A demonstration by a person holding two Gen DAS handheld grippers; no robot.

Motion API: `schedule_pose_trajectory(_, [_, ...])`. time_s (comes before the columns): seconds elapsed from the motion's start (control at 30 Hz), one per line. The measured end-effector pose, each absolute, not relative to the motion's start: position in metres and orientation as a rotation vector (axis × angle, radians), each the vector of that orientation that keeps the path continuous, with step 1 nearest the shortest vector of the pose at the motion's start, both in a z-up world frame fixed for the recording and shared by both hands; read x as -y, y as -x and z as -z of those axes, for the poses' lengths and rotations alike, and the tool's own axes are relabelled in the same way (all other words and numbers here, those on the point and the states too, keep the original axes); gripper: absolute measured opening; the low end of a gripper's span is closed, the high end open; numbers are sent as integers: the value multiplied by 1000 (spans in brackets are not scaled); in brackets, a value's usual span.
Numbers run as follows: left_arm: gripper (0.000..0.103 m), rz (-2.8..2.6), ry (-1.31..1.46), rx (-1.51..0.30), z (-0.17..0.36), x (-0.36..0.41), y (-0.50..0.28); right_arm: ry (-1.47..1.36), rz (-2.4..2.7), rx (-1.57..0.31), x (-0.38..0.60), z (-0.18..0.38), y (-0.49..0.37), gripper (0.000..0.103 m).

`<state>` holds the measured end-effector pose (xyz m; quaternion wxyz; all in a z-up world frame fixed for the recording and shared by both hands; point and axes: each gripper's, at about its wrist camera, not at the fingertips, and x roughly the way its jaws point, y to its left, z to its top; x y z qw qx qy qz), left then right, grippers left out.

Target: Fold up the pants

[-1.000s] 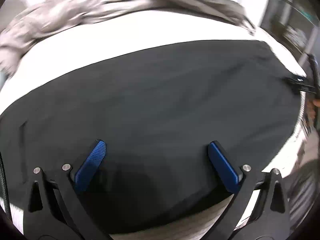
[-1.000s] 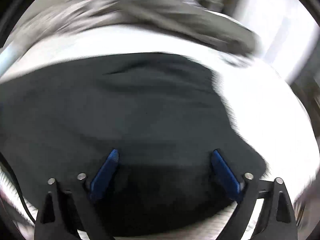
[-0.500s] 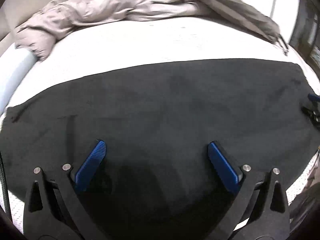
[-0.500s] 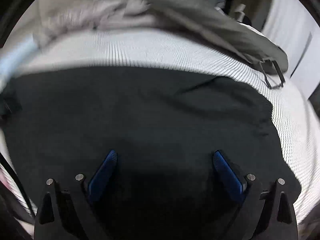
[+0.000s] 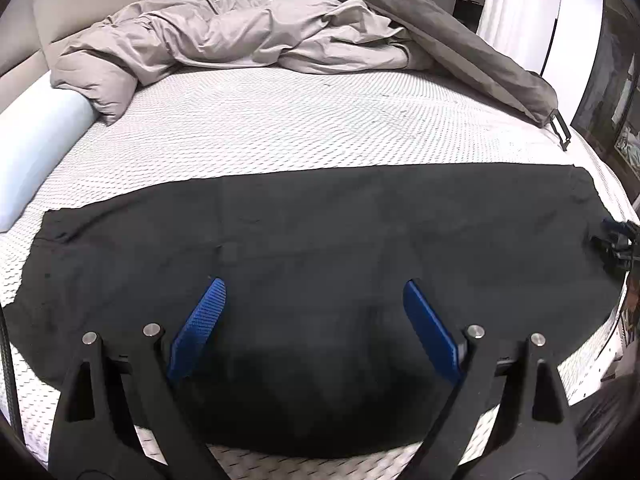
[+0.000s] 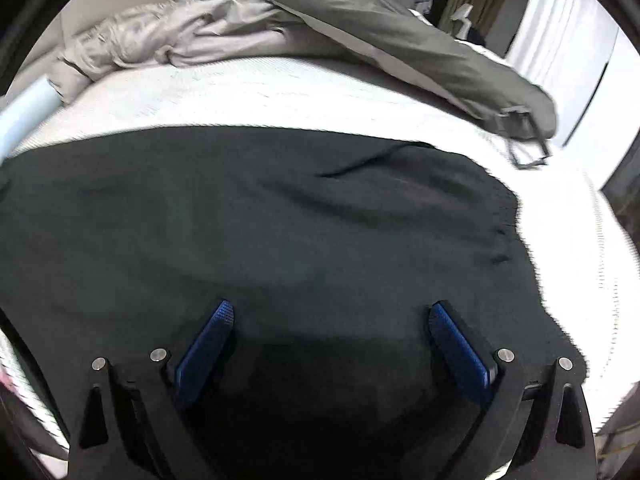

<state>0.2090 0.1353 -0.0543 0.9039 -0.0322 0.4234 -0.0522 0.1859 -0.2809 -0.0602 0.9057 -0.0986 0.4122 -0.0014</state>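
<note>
Black pants [image 5: 320, 240] lie flat across the near part of a white textured mattress [image 5: 280, 128], folded lengthwise into one long band from left to right. My left gripper [image 5: 314, 292] hovers over the band's middle; its jaws are wide and closing, with nothing pinched between the blue pads [image 5: 200, 320]. In the right wrist view the same pants [image 6: 280, 220] fill the frame, with their gathered end toward the right. My right gripper [image 6: 330, 312] stands open above them, holding nothing. The right gripper's tip [image 5: 618, 242] shows at the pants' right end in the left wrist view.
A crumpled beige duvet [image 5: 224, 36] and a dark grey cover [image 5: 460, 40] with a strap buckle [image 5: 560, 132] lie at the far side of the bed. A pale blue bolster [image 5: 36, 140] rests at the left edge. Dark furniture stands beyond the right edge.
Both views have pulled back and tilted up, showing more mattress and bedding beyond the pants. The left jaws have narrowed a little. The pants lie as before.
</note>
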Motion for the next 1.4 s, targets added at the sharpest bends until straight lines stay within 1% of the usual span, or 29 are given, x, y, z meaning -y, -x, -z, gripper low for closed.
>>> schedule_pose_trajectory(0.07, [90, 132, 52, -929, 63, -120, -220, 184, -80, -857, 263, 62, -188, 100])
schedule_pose_trajectory(0.13, [90, 95, -38, -969, 73, -106, -223, 211, -128, -871, 239, 65, -183, 100])
schedule_pose_trajectory(0.17, [91, 70, -78, -981, 78, -102, -226, 262, -123, -873, 231, 69, -183, 100])
schedule_pose_trajectory(0.2, [96, 50, -96, -985, 81, -101, -230, 290, -116, -874, 230, 71, -183, 100])
schedule_pose_trajectory(0.27, [96, 27, -81, -985, 80, -103, -231, 298, -100, -877, 239, 73, -182, 100])
schedule_pose_trajectory(0.33, [93, 28, -65, -967, 73, -99, -225, 319, 32, -872, 267, 70, -179, 100])
schedule_pose_trajectory(0.4, [93, 73, -54, -929, 64, -85, -216, 311, 136, -861, 297, 65, -167, 100])
schedule_pose_trajectory(0.47, [93, 130, -71, -888, 52, -56, -208, 264, 169, -852, 319, 56, -152, 100])
schedule_pose_trajectory(0.6, [94, 291, -124, -840, 42, 17, -199, 105, 221, -789, 369, 30, -117, 100])
schedule_pose_trajectory(0.7, [94, 418, -118, -866, 47, 76, -193, -153, 194, -780, 408, 23, -95, 100])
schedule_pose_trajectory(0.77, [94, 539, -127, -878, 49, 110, -185, -371, 140, -789, 436, 30, -86, 99])
schedule_pose_trajectory(0.83, [97, 634, -179, -874, 53, 144, -173, -575, 27, -811, 455, 47, -85, 94])
schedule_pose_trajectory(0.93, [100, 648, -245, -947, 72, 173, -170, -685, -23, -802, 461, 67, -93, 92])
schedule_pose_trajectory(1.0, [102, 637, -268, -948, 77, 179, -168, -701, -17, -763, 463, 72, -103, 92])
schedule_pose_trajectory(1.07, [102, 643, -252, -939, 74, 179, -168, -669, 24, -717, 464, 68, -113, 84])
schedule_pose_trajectory(1.1, [102, 647, -237, -936, 71, 176, -166, -637, 65, -691, 462, 65, -117, 73])
schedule_pose_trajectory(1.13, [102, 647, -220, -935, 68, 170, -169, -610, 90, -676, 458, 62, -121, 55])
schedule_pose_trajectory(1.17, [102, 640, -209, -933, 66, 166, -170, -586, 102, -673, 459, 60, -131, 46])
schedule_pose_trajectory(1.2, [102, 623, -198, -929, 63, 159, -174, -542, 137, -674, 455, 56, -137, 31])
schedule_pose_trajectory(1.23, [102, 600, -183, -921, 61, 150, -179, -520, 154, -662, 452, 52, -139, 22])
schedule_pose_trajectory(1.3, [102, 554, -151, -911, 54, 126, -191, -464, 154, -621, 442, 31, -142, 13])
schedule_pose_trajectory(1.33, [102, 525, -128, -908, 50, 117, -194, -434, 118, -586, 431, 16, -141, 11])
schedule_pose_trajectory(1.4, [102, 460, -85, -899, 45, 93, -200, -378, 10, -528, 399, -15, -135, 10])
